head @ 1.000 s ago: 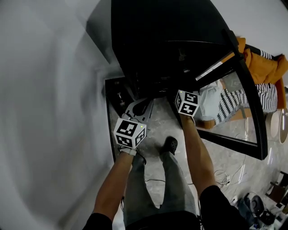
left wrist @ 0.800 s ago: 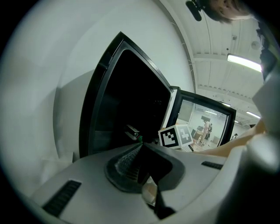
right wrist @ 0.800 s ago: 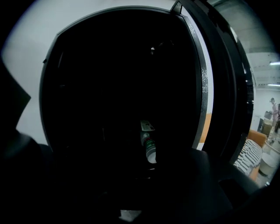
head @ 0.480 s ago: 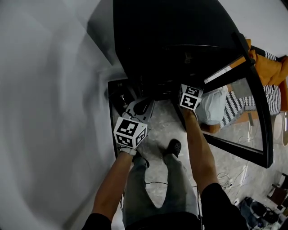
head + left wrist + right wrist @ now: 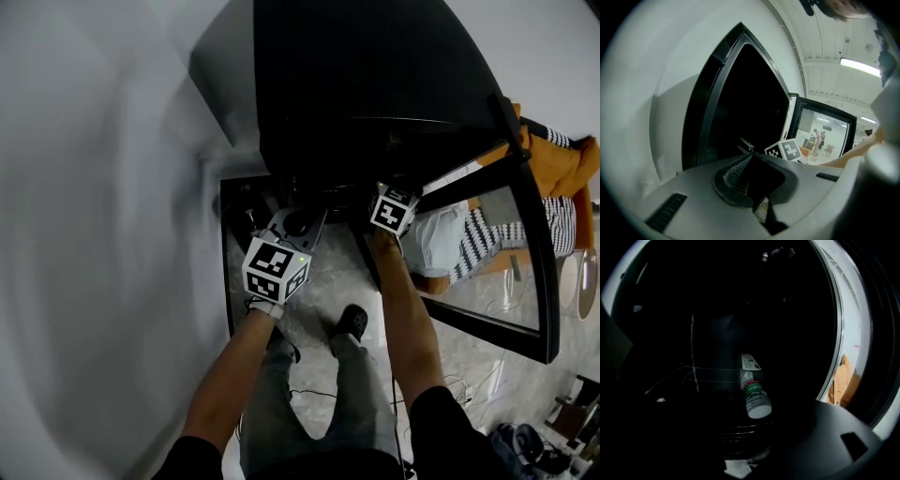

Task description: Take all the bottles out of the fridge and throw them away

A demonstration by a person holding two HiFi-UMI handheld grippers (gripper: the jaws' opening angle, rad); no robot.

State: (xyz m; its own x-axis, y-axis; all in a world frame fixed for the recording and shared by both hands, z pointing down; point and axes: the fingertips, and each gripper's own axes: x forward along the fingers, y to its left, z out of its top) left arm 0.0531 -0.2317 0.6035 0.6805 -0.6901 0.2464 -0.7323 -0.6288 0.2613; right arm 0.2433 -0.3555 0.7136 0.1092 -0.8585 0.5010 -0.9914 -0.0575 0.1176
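Inside the black fridge [image 5: 356, 84], the right gripper [image 5: 740, 423] has its jaws spread wide with nothing between them; they have just been opening. Straight ahead of them, not yet touched, a clear plastic bottle with a green-and-white label [image 5: 752, 387] lies on its side on a thin wire shelf [image 5: 712, 369]. One round end is turned toward the camera (whether cap or base is hard to tell in the gloom). No other bottle shows in the darkness.

Further out, in the head view, this gripper's black-and-white marker cube [image 5: 394, 208] sits at the fridge's mouth, where it also sat a second ago, with the bare forearm reaching in from below. The widening of the jaws is the real change. It reads as preparation for a grab, so the task appears to be at the approach to this bottle, with the closing and the lift out still to come.

The left gripper [image 5: 750, 157] has its jaws pressed together on nothing. It hangs just in front of the fridge's left side, apparently idle. To the right, the fridge's black-framed glass door [image 5: 527, 202] stands swung open, with orange cloth [image 5: 553, 145] beyond it.
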